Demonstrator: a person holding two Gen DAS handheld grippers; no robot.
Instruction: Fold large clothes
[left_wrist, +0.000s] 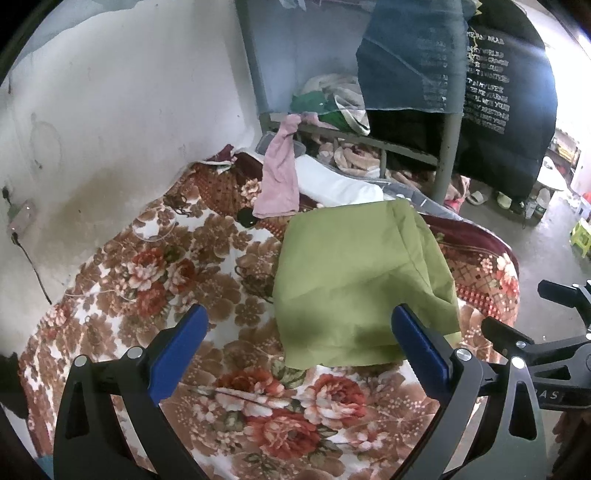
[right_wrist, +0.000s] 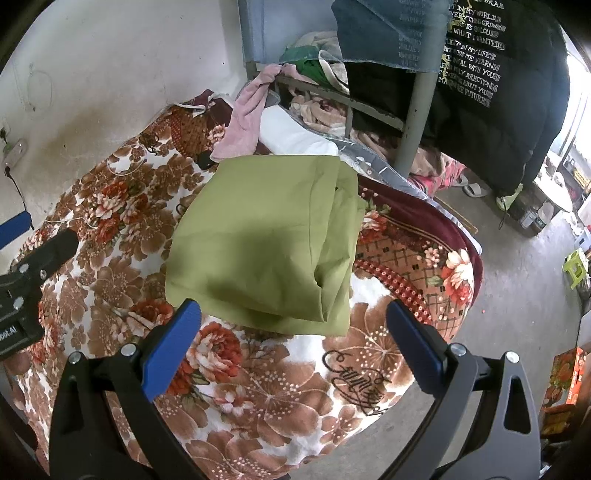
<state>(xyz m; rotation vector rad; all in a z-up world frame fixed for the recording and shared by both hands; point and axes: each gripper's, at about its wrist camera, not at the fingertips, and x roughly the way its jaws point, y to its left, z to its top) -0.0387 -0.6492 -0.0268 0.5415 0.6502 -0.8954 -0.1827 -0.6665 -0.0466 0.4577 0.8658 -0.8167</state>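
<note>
— How are the fingers being held?

— Both pairs are being held spread wide, and nothing is being gripped. The left gripper (left_wrist: 299, 325) is being hovered over the floral blanket (left_wrist: 147, 266), its right blue finger (left_wrist: 417, 343) being seen across the near edge of the green cloth (left_wrist: 354, 280); whether it is touching cannot be told. The right gripper (right_wrist: 291, 321) is being held just before the same cloth's (right_wrist: 266, 236) near edge, apart from it.

— And where is the cloth being kept?

— It is being left folded into a thick rectangle on the blanket (right_wrist: 122, 236), toward the bed's right edge, its layered folds being shown on the right side. Beyond its far edge a pink towel (left_wrist: 279, 177) is being draped from a metal frame (left_wrist: 447, 155), beside a white pillow (left_wrist: 340, 184).
</note>
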